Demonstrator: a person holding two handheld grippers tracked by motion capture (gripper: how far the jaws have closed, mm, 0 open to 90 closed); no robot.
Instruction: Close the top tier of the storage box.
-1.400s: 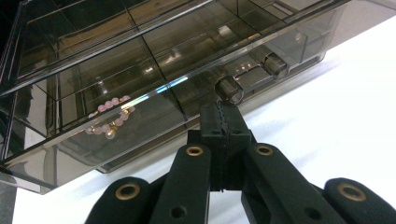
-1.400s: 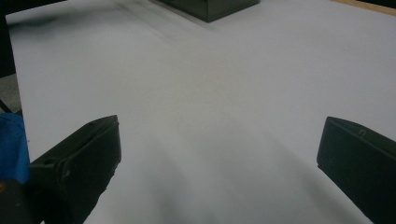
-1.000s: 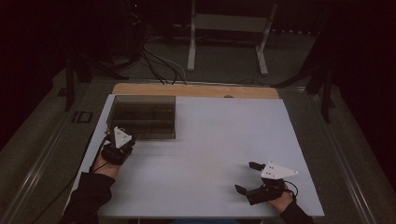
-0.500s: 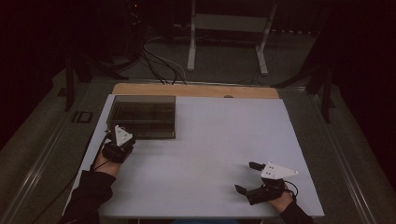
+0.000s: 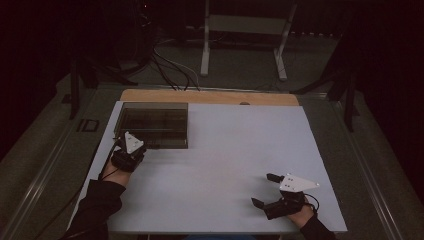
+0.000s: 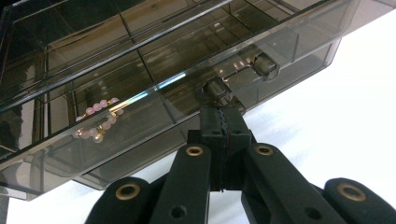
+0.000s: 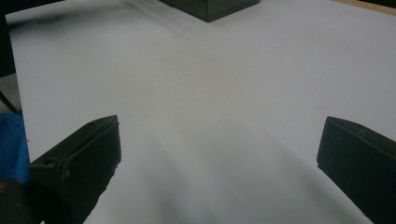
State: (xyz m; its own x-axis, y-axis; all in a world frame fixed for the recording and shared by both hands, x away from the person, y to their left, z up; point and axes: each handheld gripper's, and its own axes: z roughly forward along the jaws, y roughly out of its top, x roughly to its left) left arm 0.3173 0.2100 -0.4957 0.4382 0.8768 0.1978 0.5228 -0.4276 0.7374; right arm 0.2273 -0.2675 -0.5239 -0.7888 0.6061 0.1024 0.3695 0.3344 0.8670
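A smoked clear box (image 5: 152, 125) with inner compartments stands at the far left of the white tabletop (image 5: 225, 150). In the left gripper view a pink bead bracelet (image 6: 95, 121) lies inside the box (image 6: 140, 70). Two round knobs sit on the box's front, one (image 6: 215, 91) directly ahead of my left gripper (image 6: 219, 114) and one (image 6: 266, 65) further right. That gripper (image 5: 137, 146) is shut, its tips right up against the nearer knob. My right gripper (image 5: 265, 190) rests near the front right, open, with only bare tabletop between its jaws (image 7: 219, 135).
A wooden strip (image 5: 210, 96) runs along the table's far edge. Beyond it on the dark floor stand a white metal frame (image 5: 240, 45) and loose cables (image 5: 170, 65). A box corner (image 7: 210, 9) shows far off in the right gripper view.
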